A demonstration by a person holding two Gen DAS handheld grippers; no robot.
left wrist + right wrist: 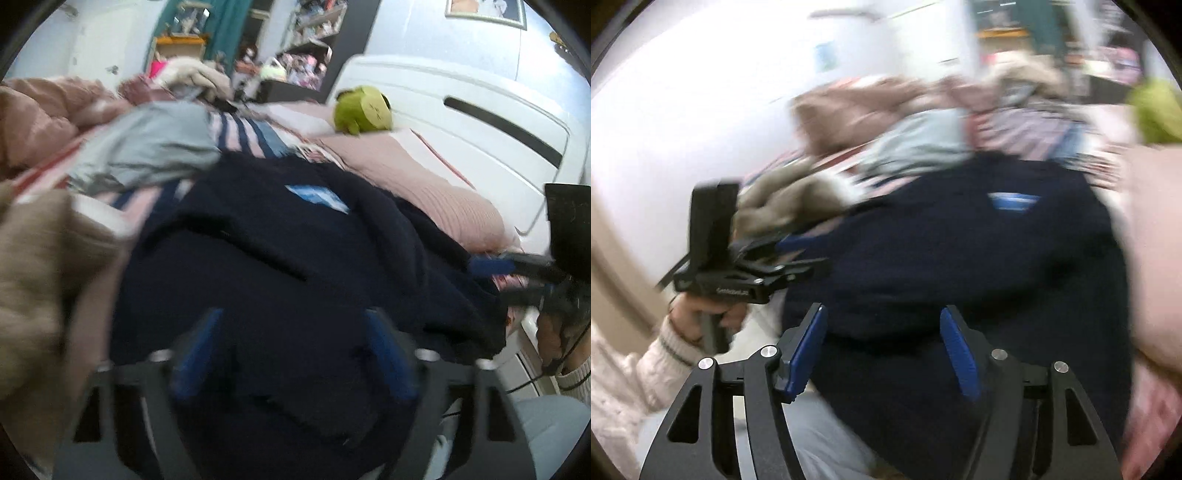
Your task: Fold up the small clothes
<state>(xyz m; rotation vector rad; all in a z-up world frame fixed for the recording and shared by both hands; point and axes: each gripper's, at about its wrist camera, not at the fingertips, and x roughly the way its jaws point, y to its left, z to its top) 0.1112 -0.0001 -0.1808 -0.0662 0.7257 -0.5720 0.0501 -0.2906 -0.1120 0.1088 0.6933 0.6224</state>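
Observation:
A dark navy garment (295, 240) with a light-blue label (317, 197) lies spread on the bed. My left gripper (293, 317) hovers over its near part, blue pads apart, navy cloth showing in the gap and no grip visible. In the right wrist view the same garment (960, 251) fills the middle. My right gripper (883, 312) stands open over its near edge. The left gripper (801, 254) sits at the garment's left edge, held by a hand (701, 317) in a cream sleeve. The right gripper (491, 280) shows at the garment's right edge, fingers apart. Both views are blurred.
A grey-blue garment (147, 147) and a beige one (37, 258) lie to the left on the striped sheet (240, 133). A green plush toy (364, 109) sits by the white headboard (480, 122), above a pink pillow (424, 177). Pink bedding is heaped at the far left.

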